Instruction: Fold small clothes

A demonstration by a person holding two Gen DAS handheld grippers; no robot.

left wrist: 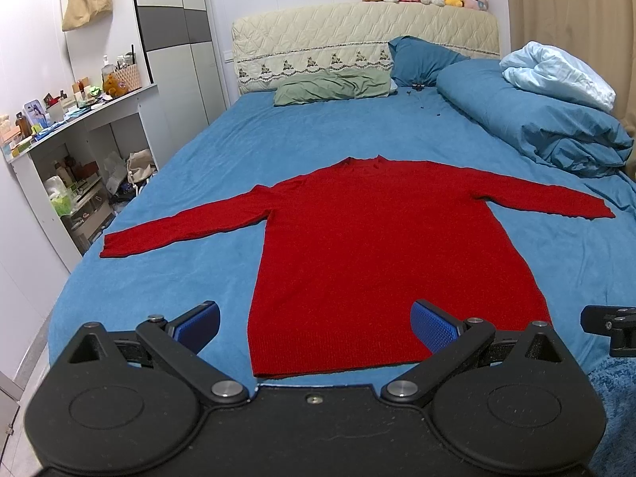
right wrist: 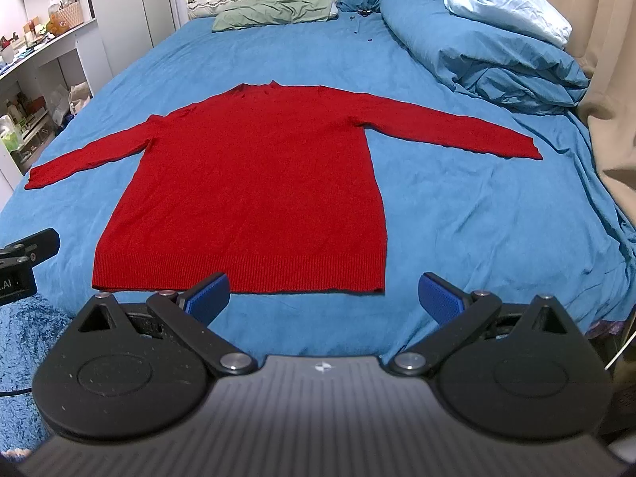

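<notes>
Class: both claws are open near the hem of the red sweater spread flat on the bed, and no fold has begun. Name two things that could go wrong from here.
1. The red sweater is a knit lying on a soft, wrinkled blue bedsheet; a claw pinching the hem may catch the sheet too.
2. The left sleeve ends near the bed's edge; a careless pull might drag it off the side.

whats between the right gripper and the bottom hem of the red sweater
Only bare blue bedsheet. In the right wrist view the right gripper is open just short of the red sweater, whose ribbed hem lies flat on the bed.
</notes>
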